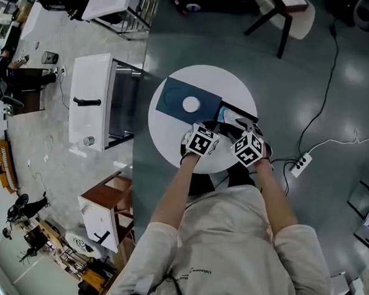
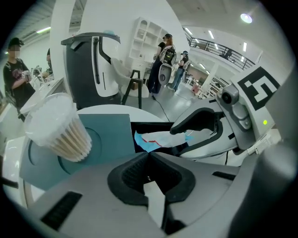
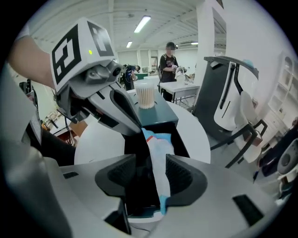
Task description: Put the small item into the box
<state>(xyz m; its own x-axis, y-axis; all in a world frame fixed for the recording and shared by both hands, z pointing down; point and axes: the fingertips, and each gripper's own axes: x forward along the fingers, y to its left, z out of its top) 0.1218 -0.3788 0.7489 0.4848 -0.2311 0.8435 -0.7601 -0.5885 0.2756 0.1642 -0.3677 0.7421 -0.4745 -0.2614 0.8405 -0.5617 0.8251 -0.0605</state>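
Observation:
On the round white table (image 1: 166, 146) lies a teal box lid (image 1: 175, 99) with a white tub of cotton swabs (image 1: 191, 104) standing on it. Right of the lid sits the open black box (image 1: 241, 112). A blue-and-white packet (image 3: 158, 148) lies in the box (image 3: 135, 186). My right gripper (image 3: 151, 174) straddles the packet with its jaws wide open and the pads not pressing on it. My left gripper (image 2: 149, 155) is shut, empty, just before the lid (image 2: 109, 132) and the swab tub (image 2: 58, 128). Both grippers (image 1: 201, 127) (image 1: 239, 123) hover at the table's near edge.
A white cabinet (image 1: 91, 100) stands left of the table and a wooden drawer unit (image 1: 105, 214) nearer me. A power strip (image 1: 302, 163) with its cable lies on the floor to the right. A chair (image 1: 286, 19) stands behind. People stand in the background of both gripper views.

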